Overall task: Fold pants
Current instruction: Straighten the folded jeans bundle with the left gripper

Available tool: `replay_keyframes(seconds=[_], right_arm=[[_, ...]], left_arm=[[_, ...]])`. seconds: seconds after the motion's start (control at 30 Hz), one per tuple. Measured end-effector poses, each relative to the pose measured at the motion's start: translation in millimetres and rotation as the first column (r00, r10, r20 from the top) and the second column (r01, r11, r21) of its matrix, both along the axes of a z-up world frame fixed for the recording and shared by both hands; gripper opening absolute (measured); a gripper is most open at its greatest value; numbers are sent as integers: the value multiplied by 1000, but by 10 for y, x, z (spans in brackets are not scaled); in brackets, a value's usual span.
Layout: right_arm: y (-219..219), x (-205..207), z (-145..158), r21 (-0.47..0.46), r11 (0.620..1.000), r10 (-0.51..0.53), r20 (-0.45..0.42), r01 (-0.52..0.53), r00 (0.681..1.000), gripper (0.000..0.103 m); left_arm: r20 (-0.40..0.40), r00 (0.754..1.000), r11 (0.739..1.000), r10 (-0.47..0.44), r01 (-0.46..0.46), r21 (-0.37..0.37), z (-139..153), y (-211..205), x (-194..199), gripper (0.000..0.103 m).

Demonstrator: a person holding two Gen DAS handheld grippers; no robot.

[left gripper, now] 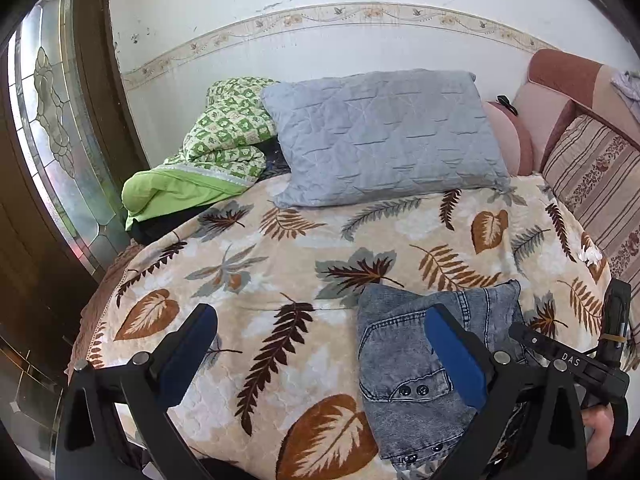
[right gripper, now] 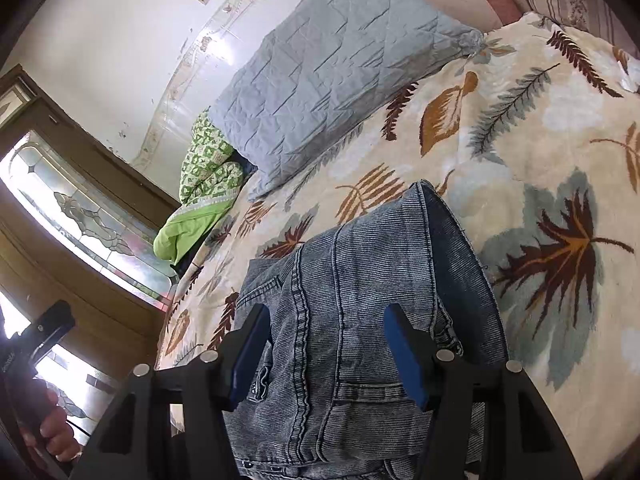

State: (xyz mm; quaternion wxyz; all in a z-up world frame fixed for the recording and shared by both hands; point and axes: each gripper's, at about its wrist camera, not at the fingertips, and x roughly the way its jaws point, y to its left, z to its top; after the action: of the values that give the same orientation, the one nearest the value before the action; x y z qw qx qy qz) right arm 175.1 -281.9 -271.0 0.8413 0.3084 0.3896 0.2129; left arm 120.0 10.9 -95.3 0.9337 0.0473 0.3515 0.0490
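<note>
Grey-blue washed denim pants (right gripper: 360, 280) lie folded into a compact stack on the leaf-patterned blanket (right gripper: 540, 128) near the bed's front edge. My right gripper (right gripper: 326, 314) hovers just over the stack, its blue pads (right gripper: 404, 348) spread apart above the denim and not pressing on it. In the left wrist view the pants (left gripper: 400, 360) sit at the lower right, with two dark buttons showing. My left gripper (left gripper: 320, 316) stands open above the bare blanket (left gripper: 260, 280) to their left; its right pad (left gripper: 452, 352) overlaps the denim in view.
A grey quilted pillow (left gripper: 384, 136) and a green patterned quilt (left gripper: 224, 136) lie at the bed's far side against the white wall. A pink padded headboard (left gripper: 560, 92) and striped cushion stand at the right. A wooden door with leaded glass (left gripper: 52, 128) is at the left.
</note>
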Motion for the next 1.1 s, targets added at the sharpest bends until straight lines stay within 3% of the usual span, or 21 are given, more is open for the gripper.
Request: replay_keyframes(seconds=[0.33, 0.5, 0.63, 0.77, 1.1], right_arm=[[-139, -24, -13, 50, 998, -26, -14, 27, 1000, 63], [-191, -11, -23, 75, 997, -34, -22, 36, 999, 63], [-179, 3, -39, 60, 998, -32, -39, 34, 999, 63], [-229, 15, -84, 47, 998, -40, -64, 43, 997, 63], [-592, 111, -336, 47, 995, -84, -162, 93, 983, 63]], left_arm=[[-5, 1000, 999, -22, 22, 41, -47, -118, -17, 103], [-69, 996, 997, -65, 67, 27, -235, -169, 21, 103], [-245, 966, 997, -79, 74, -28, -703, -88, 152, 103], [-376, 925, 994, -52, 11, -111, -1123, 109, 205, 103], [-481, 869, 963, -118, -19, -270, -1546, 255, 346, 103]])
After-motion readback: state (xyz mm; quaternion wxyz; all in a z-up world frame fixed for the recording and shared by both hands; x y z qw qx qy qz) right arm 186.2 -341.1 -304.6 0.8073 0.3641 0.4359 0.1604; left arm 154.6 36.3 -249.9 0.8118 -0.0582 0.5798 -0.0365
